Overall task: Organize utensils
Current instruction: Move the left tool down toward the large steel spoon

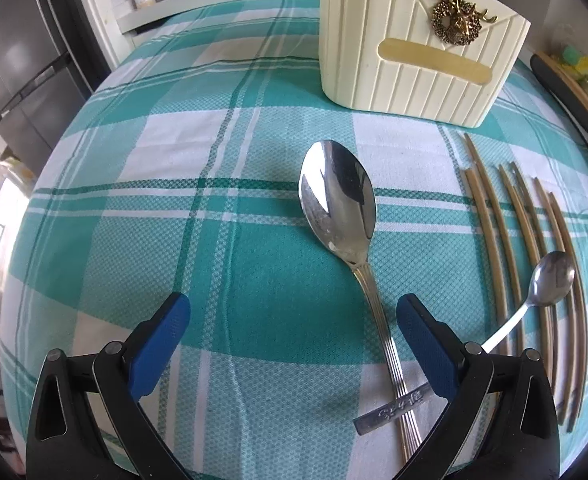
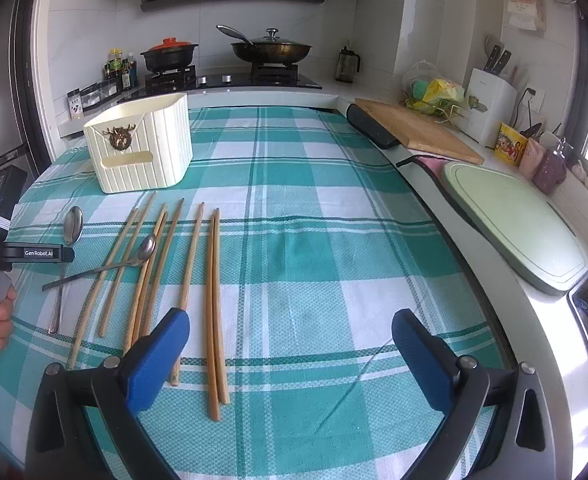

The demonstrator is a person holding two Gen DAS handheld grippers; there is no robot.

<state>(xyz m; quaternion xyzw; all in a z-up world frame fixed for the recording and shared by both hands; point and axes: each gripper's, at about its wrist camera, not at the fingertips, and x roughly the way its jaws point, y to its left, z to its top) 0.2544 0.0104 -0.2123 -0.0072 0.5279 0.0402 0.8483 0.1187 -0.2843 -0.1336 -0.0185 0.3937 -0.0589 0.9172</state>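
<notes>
Left gripper (image 1: 293,318): jaws spread wide, empty, over the big spoon's handle.
Right gripper (image 2: 291,334): jaws spread wide, empty, above the cloth beside the chopsticks.
Big spoon (image 1: 340,200): flat on the cloth, bowl toward the holder.
Small spoon (image 1: 550,284): lies across the chopsticks, handle crossing the big spoon's.
Chopsticks (image 2: 214,300): loose, roughly parallel, in front of the holder.
Holder (image 2: 142,148): cream, ribbed, upright, gold stag badge.
Cloth (image 2: 314,240): teal and white check.
Room: kitchen; stove (image 2: 230,78) with pans behind, cutting boards (image 2: 418,128) to the right.

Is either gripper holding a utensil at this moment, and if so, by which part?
Nothing is held. The left gripper and right gripper are both open and empty; the large spoon lies on the cloth.
</notes>
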